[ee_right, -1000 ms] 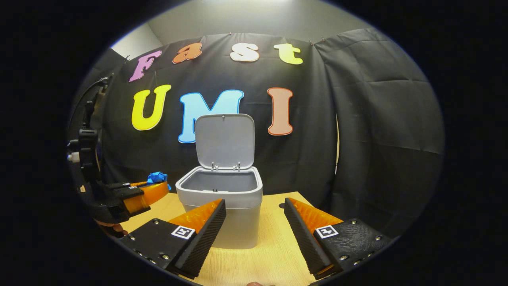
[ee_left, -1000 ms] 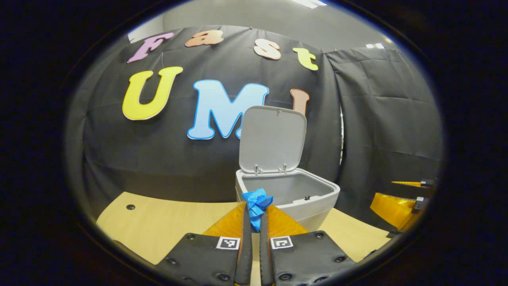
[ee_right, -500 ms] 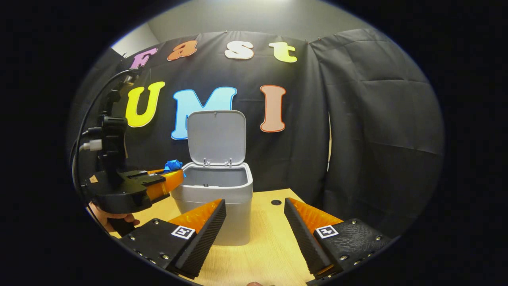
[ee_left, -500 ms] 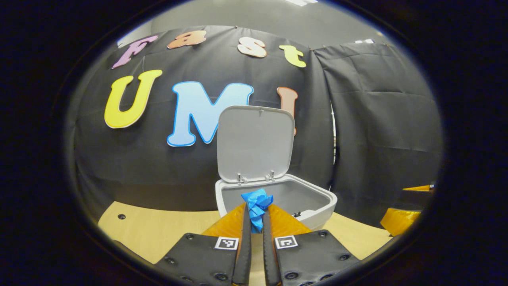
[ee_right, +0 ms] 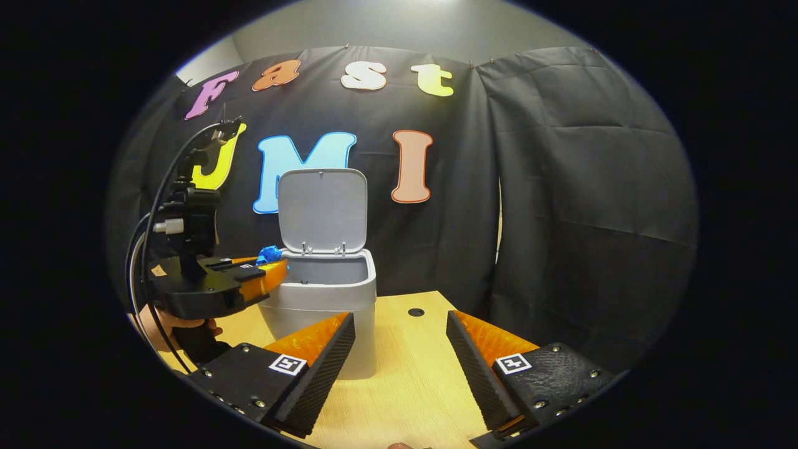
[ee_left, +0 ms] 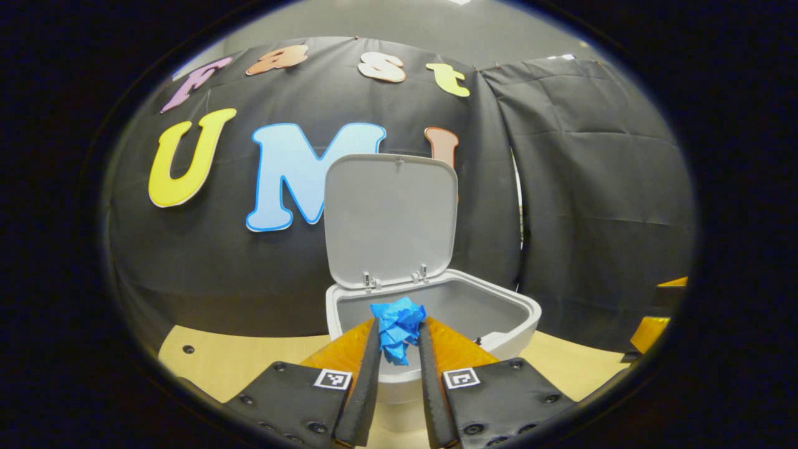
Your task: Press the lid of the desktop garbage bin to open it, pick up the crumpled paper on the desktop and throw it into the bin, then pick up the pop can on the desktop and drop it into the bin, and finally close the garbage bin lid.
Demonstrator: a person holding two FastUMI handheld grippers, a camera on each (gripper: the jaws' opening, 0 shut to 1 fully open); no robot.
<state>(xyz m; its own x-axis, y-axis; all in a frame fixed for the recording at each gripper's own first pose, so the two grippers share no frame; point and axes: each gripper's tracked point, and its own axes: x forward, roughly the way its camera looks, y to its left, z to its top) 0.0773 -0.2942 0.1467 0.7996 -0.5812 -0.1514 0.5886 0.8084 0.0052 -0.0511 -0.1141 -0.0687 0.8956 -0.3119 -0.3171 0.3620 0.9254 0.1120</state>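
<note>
The grey desktop bin [ee_left: 527, 310] stands with its lid [ee_left: 391, 218] tilted upright at the back. My left gripper [ee_left: 399, 333] is shut on the blue crumpled paper [ee_left: 395, 315], and its tips reach over the bin's near rim, with the paper above the hollow. In the right gripper view, the bin [ee_right: 324, 305] stands left of centre with its lid [ee_right: 322, 209] up. The left gripper [ee_right: 274, 267] holds the paper [ee_right: 269, 254] at the bin's left rim. My right gripper [ee_right: 399, 330] hangs open over the table, in front and to the right of the bin.
The bin rests on a light wooden table [ee_right: 411, 380] with a small dark hole [ee_right: 416, 312] behind it. A hand [ee_right: 156, 321] holds the left gripper, and a cable loops above it. The right gripper [ee_left: 654, 321] shows at the far right of the left gripper view.
My left gripper carried the paper forward, from beside the bin to above its rim, and its fingers stand slightly wider apart. The right gripper drifted rightward, away from the bin, still open.
</note>
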